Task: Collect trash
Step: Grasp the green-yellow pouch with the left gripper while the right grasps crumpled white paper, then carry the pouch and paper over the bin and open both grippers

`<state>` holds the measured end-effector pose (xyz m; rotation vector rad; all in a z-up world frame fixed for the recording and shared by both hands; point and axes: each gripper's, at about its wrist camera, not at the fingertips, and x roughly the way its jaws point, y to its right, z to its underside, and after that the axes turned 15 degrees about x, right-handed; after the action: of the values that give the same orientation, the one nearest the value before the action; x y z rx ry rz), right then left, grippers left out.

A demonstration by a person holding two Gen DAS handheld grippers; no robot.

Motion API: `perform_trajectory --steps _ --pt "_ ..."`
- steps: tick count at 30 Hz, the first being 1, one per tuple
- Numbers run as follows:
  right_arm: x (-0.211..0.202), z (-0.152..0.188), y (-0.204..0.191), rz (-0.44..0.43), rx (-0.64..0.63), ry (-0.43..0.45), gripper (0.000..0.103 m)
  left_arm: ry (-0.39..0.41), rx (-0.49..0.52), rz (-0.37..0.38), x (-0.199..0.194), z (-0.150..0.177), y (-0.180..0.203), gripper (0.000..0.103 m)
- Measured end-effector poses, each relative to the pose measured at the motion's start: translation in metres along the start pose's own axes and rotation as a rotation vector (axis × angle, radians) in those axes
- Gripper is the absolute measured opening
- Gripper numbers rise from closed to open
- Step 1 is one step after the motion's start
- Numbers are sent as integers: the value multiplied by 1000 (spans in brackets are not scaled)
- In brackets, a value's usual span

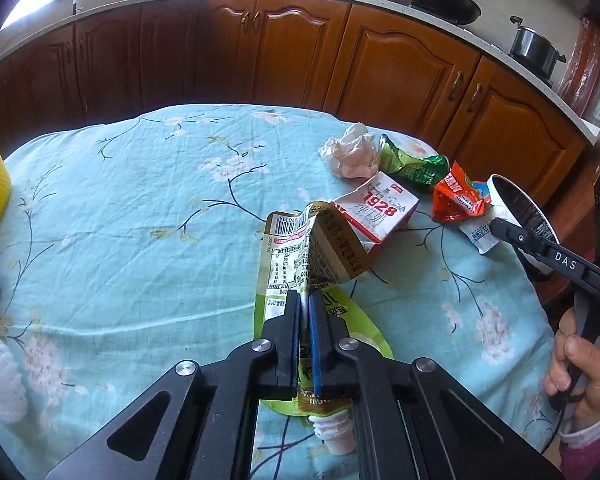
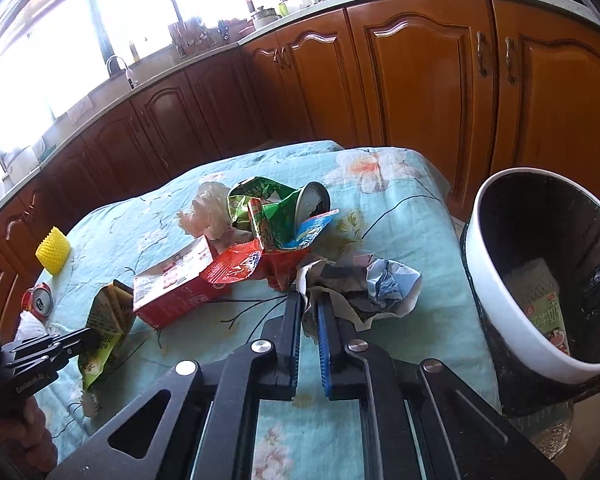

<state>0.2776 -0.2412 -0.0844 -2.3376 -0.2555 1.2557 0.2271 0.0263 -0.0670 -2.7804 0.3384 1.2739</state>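
Note:
My left gripper (image 1: 305, 298) is shut on a crumpled green spouted drink pouch (image 1: 312, 248) lying on the floral tablecloth; the pouch also shows in the right wrist view (image 2: 104, 320). My right gripper (image 2: 309, 300) is shut on a crumpled white wrapper (image 2: 364, 284), also seen in the left wrist view (image 1: 480, 232), beside the white-rimmed trash bin (image 2: 500, 300). A red-and-white milk carton (image 2: 176, 280), an orange snack bag (image 2: 244, 266), a green wrapper with a can (image 2: 284, 204) and a crumpled tissue (image 2: 208, 208) lie in a pile in front of me.
A yellow ridged cup (image 2: 54, 255) and a red can (image 2: 38, 300) stand at the table's left. The bin (image 1: 520, 208) sits past the table's right edge and holds some trash. Wooden kitchen cabinets (image 1: 260, 48) run behind the table.

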Motion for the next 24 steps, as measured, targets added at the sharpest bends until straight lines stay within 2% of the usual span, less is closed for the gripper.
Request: perform_trajectory --steps 10,24 --pt "-37 17 5 -51 42 16 7 64 47 81 -31 2 29 2" --pt "-88 17 37 -29 95 93 7 74 154 204 -19 -26 85 2"
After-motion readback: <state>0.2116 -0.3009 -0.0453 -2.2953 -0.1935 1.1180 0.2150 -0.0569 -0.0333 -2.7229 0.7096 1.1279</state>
